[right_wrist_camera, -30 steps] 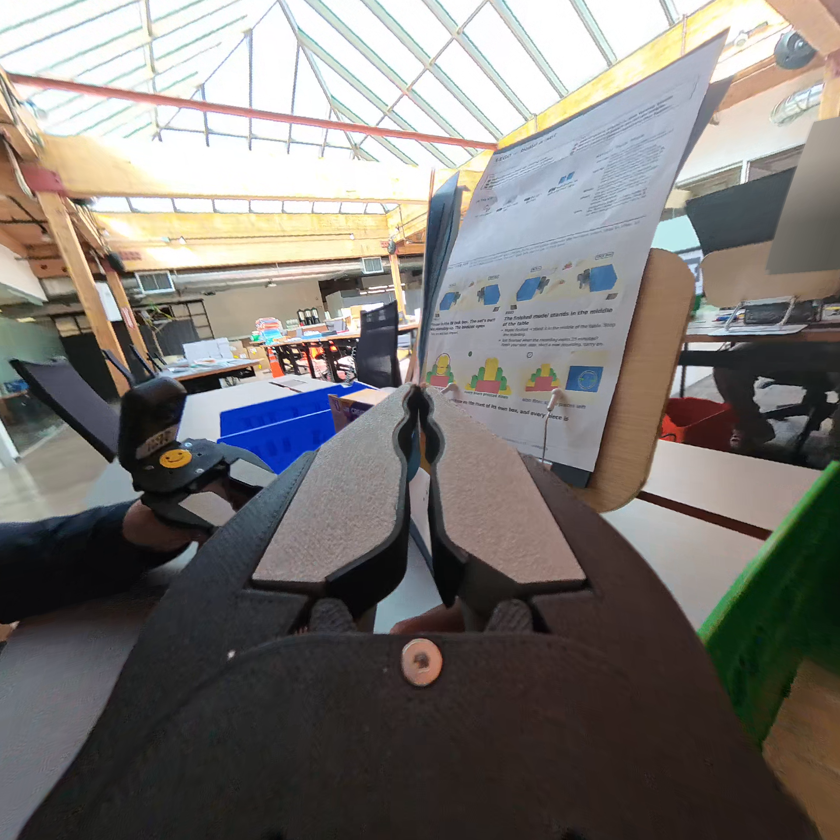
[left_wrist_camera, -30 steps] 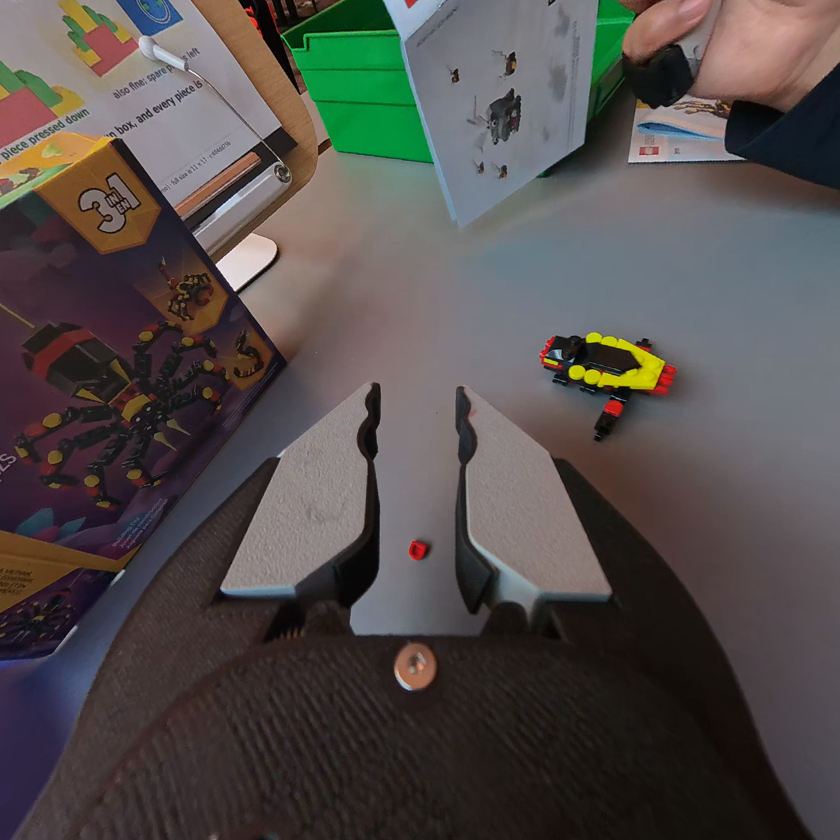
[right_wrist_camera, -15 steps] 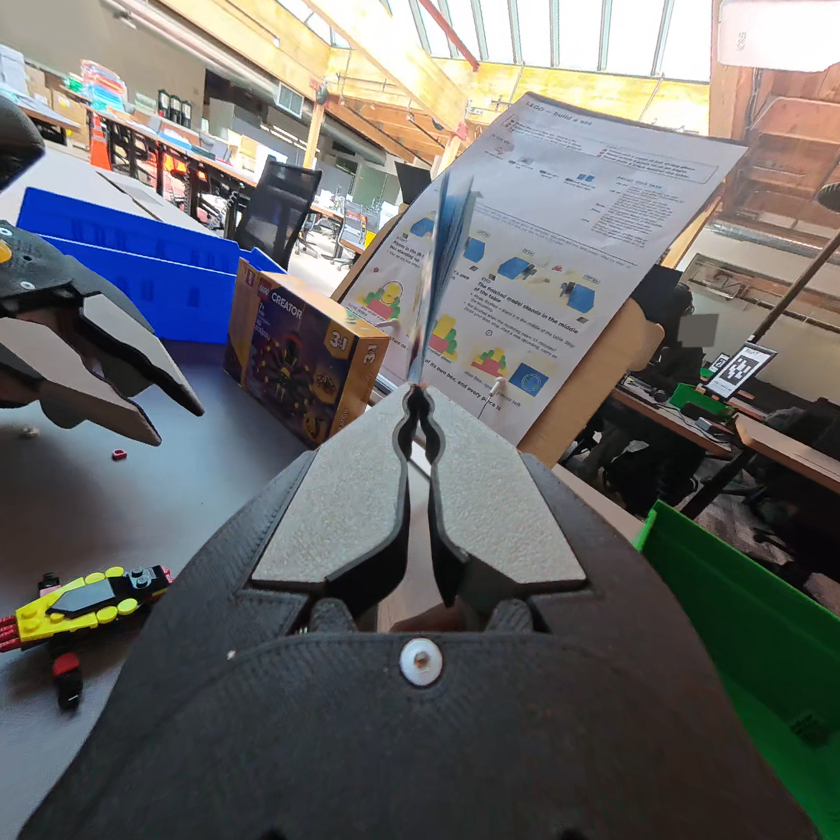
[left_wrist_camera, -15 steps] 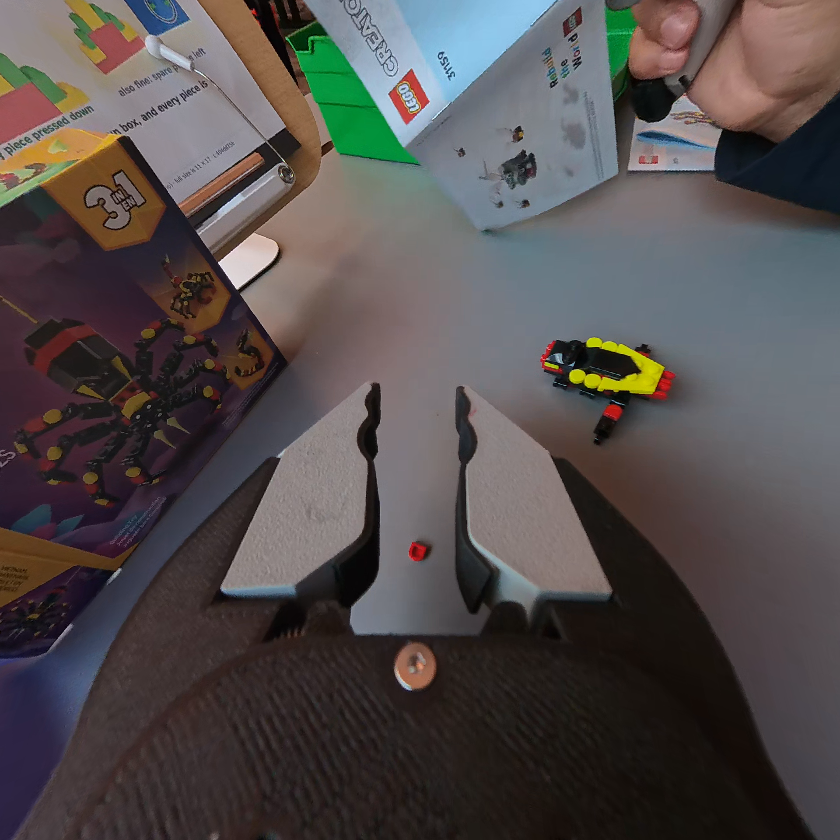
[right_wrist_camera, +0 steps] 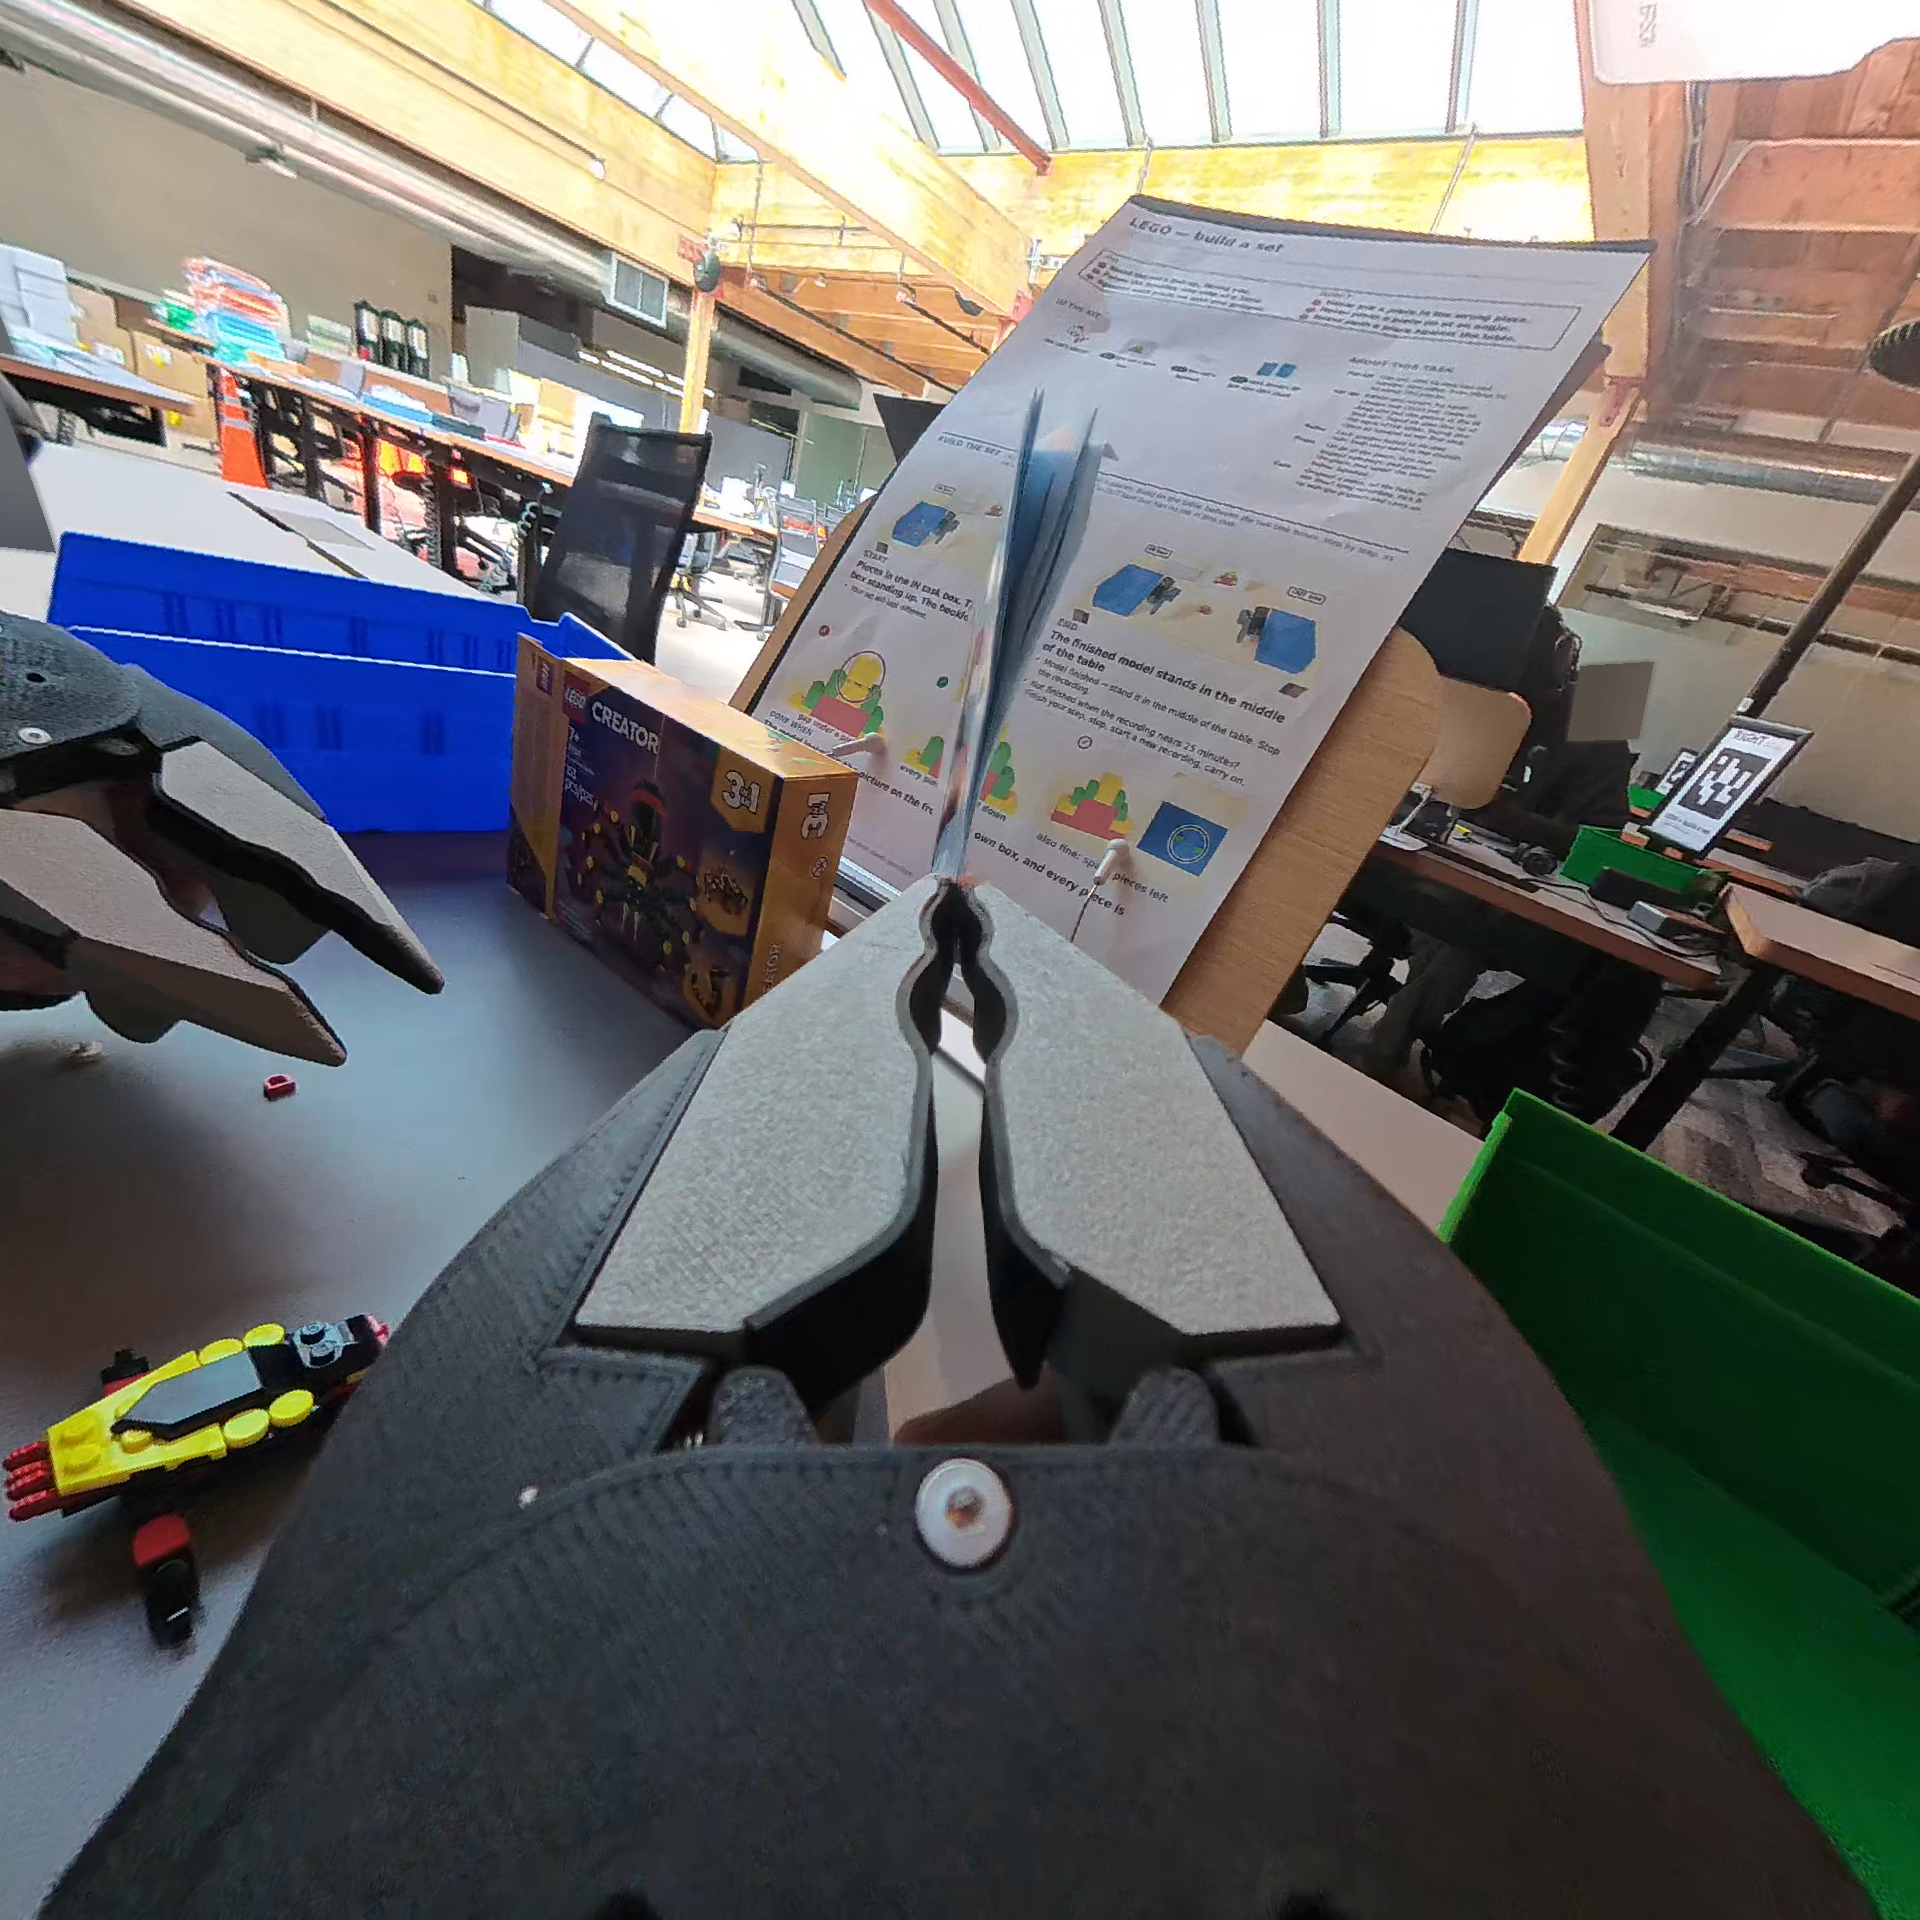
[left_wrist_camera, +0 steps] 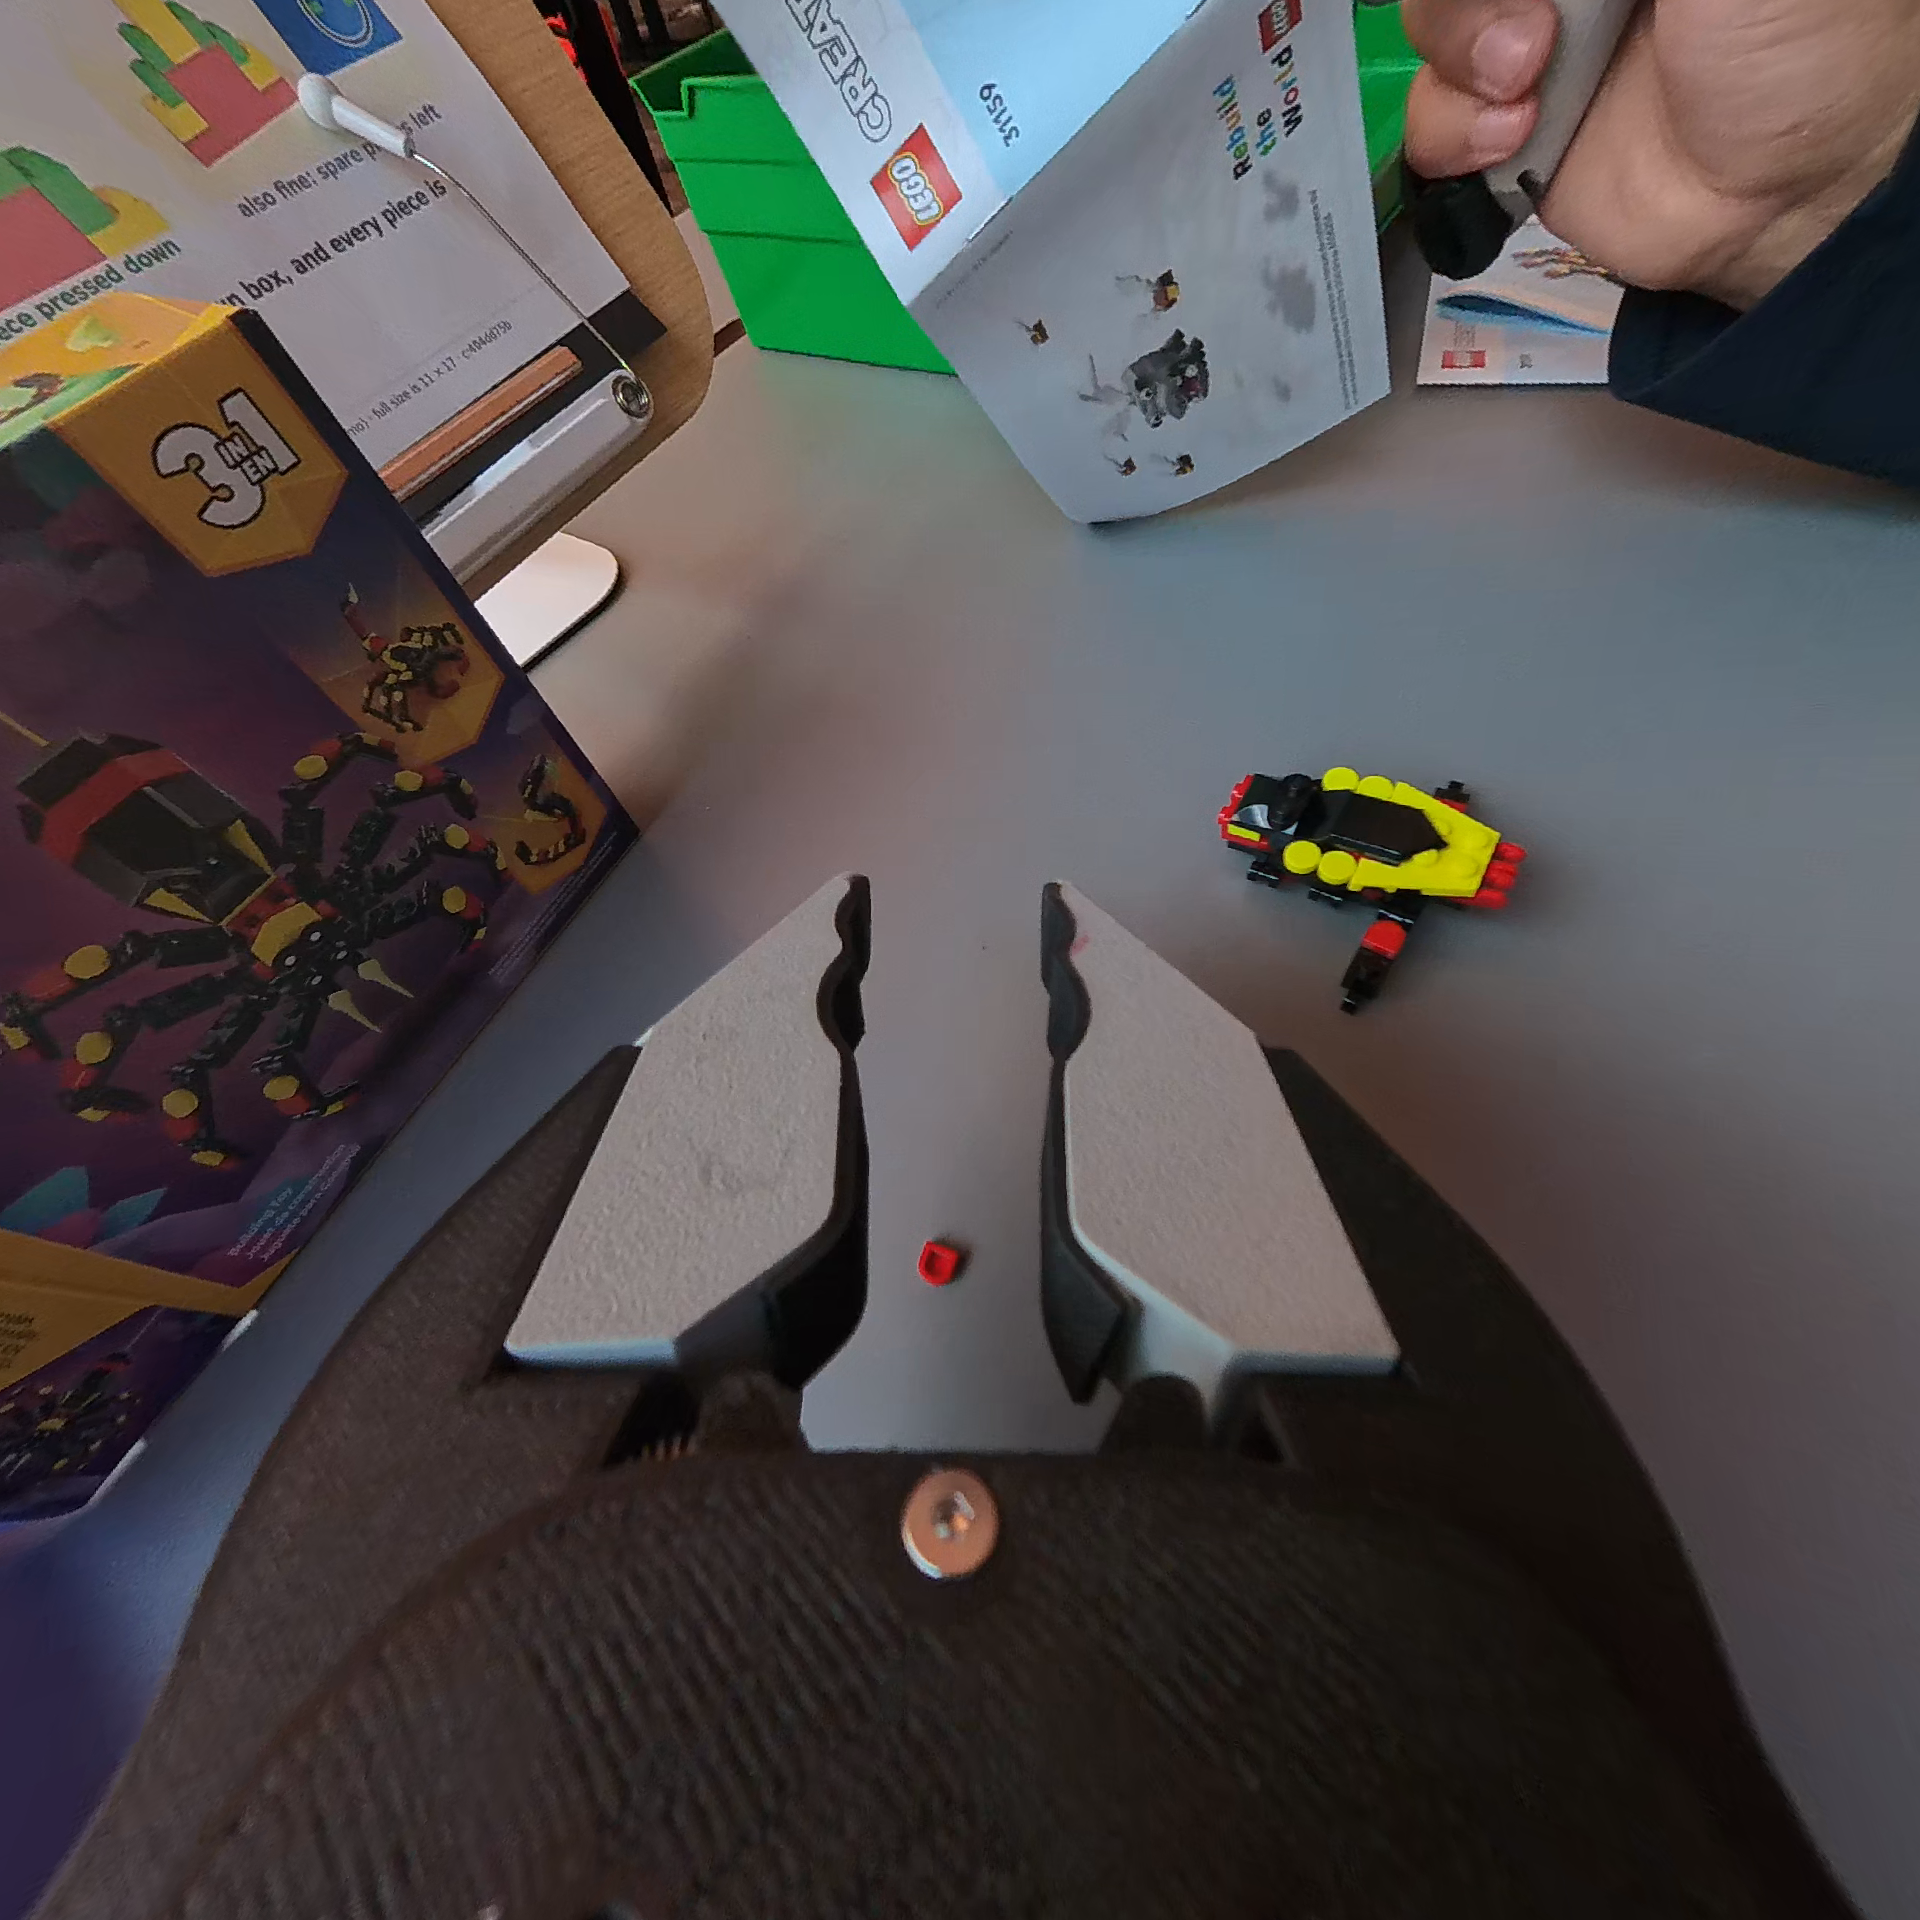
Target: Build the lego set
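Observation:
My left gripper [left_wrist_camera: 954, 902] is open and empty, low over the grey table [left_wrist_camera: 1351, 644]. A small red piece [left_wrist_camera: 940, 1261] lies on the table between its fingers, near their base; it also shows in the right wrist view [right_wrist_camera: 278, 1087]. A yellow, black and red lego model [left_wrist_camera: 1366, 852] lies to the right of the left gripper, and at lower left in the right wrist view [right_wrist_camera: 177, 1418]. My right gripper [right_wrist_camera: 954, 896] is shut on the instruction booklet [right_wrist_camera: 1013, 623], held edge-on above the table. The booklet's cover [left_wrist_camera: 1132, 260] shows in the left wrist view.
The lego box [left_wrist_camera: 208, 852] stands at the left, also seen in the right wrist view [right_wrist_camera: 675, 831]. A clipboard stand with an instruction sheet [right_wrist_camera: 1226, 540] is behind it. A green bin [right_wrist_camera: 1704, 1382] is at the right, a blue bin [right_wrist_camera: 270, 686] far left. Another booklet [left_wrist_camera: 1507, 332] lies on the table. One gripper's finger ends stand about 20 cm off the other's.
My right gripper has tilted down and lowered with the booklet, bringing the table and model into its view. The left gripper has not moved.

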Tool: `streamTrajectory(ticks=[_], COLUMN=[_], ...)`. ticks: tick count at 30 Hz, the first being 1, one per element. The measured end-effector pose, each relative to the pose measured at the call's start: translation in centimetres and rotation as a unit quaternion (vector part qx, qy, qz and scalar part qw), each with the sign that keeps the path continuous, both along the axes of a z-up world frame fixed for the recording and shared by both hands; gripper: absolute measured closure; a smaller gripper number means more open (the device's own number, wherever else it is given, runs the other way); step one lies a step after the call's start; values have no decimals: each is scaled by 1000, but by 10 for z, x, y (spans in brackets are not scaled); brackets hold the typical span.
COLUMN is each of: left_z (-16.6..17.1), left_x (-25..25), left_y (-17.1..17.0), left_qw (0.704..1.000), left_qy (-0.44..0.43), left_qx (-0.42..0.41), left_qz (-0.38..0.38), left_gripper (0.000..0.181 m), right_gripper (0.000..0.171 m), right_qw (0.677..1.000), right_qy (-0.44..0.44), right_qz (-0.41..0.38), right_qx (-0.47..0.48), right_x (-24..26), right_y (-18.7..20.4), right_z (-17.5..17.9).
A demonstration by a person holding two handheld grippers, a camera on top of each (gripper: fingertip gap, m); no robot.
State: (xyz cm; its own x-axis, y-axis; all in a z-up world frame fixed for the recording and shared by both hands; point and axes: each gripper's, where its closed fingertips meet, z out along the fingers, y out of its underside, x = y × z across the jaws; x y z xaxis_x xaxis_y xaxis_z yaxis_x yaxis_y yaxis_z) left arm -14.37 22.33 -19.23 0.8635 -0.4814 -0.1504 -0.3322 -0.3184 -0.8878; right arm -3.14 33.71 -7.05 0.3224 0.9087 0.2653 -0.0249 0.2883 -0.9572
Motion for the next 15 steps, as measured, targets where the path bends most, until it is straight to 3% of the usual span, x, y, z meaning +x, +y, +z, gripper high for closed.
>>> streamTrajectory(ticks=[9,15], left_z=[-1,-3], left_x=[1,4], left_y=[0,-1], left_qw=[1000,1000], left_qy=[2,4], left_qx=[-1,-4], left_qz=[0,-6], left_gripper=[150,151], right_gripper=[171,171], right_qw=[999,972], right_qy=[-42,-186], right_qz=[13,19], right_qx=[26,144], right_x=[-11,-38], right_y=[-11,-34], right_z=[-14,-65])
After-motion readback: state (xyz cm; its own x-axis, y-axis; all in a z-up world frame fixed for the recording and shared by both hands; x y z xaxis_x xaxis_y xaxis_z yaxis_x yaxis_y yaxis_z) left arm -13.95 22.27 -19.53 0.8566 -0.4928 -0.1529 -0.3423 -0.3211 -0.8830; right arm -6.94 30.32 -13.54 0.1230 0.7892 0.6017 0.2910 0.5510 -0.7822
